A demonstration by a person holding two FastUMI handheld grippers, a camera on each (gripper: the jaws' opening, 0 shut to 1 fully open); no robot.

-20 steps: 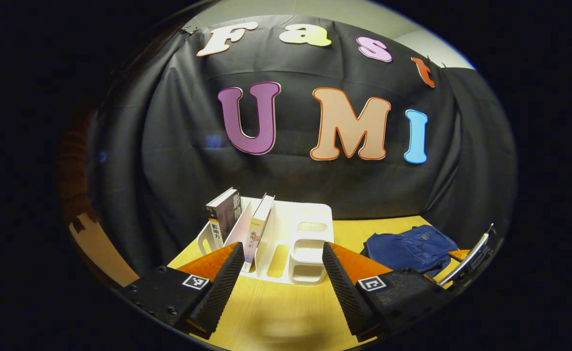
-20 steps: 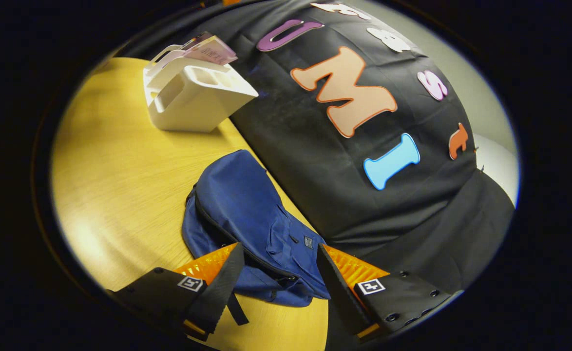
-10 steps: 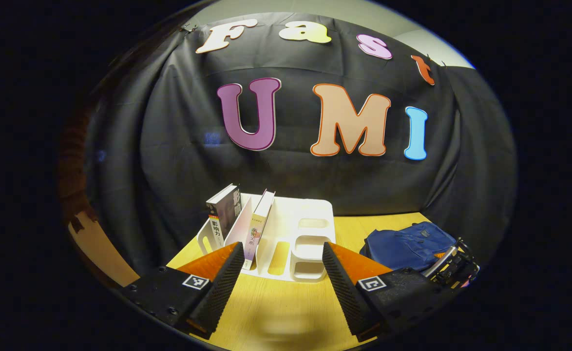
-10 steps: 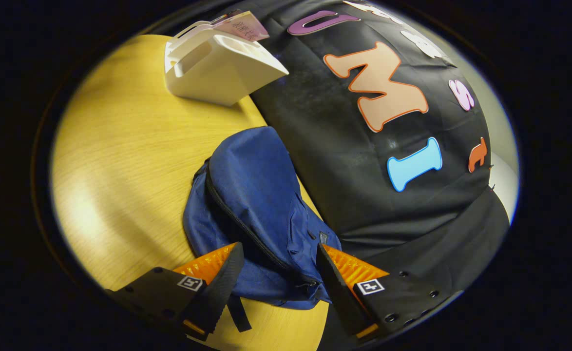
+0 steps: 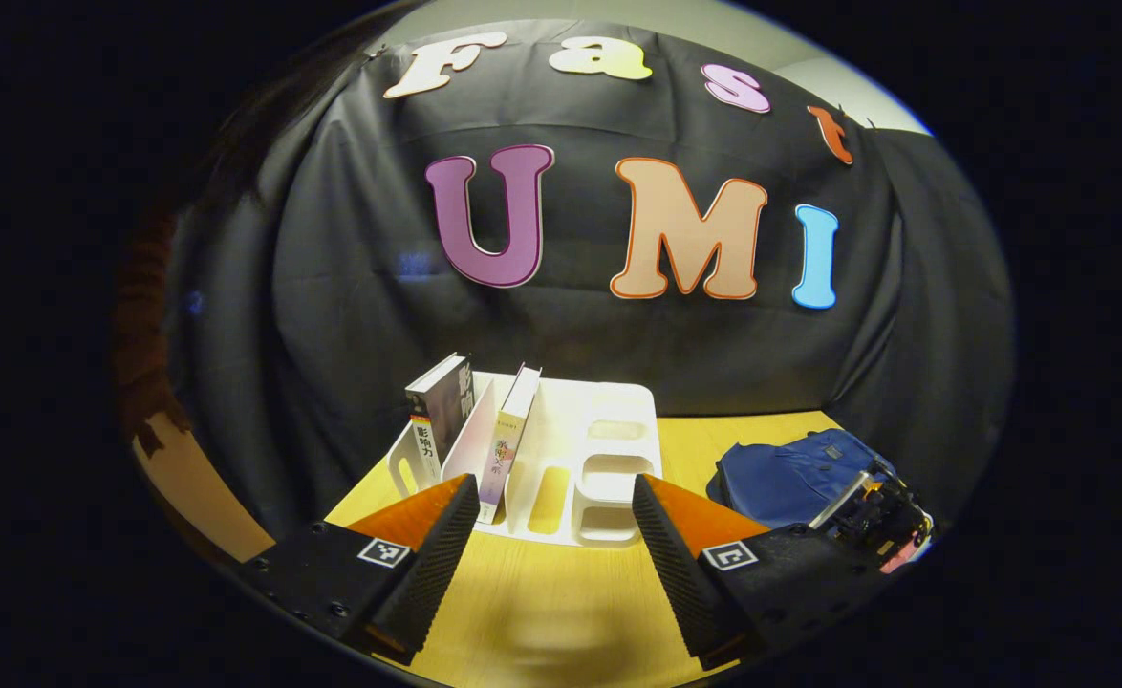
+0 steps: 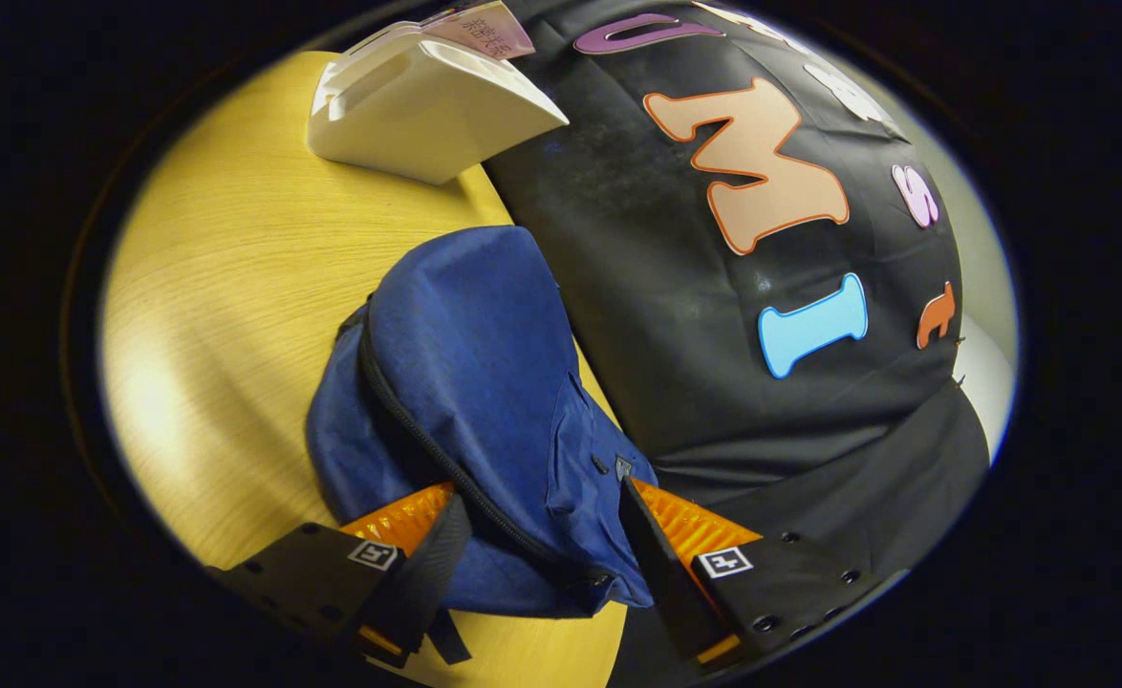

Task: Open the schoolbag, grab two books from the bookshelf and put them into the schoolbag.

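My right gripper (image 6: 537,535) hung wide over the schoolbag (image 6: 470,382); my left gripper (image 5: 556,535), also wide, faced the bookshelf (image 5: 575,459).

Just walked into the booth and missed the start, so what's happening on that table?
A person is working with two handheld grippers. The right gripper is open, its fingers either side of the zipped end of a blue schoolbag lying on the wooden table; the zip looks closed. The left gripper is open too, facing the white bookshelf, where two books, a dark book and a pale book, stand in their slots.
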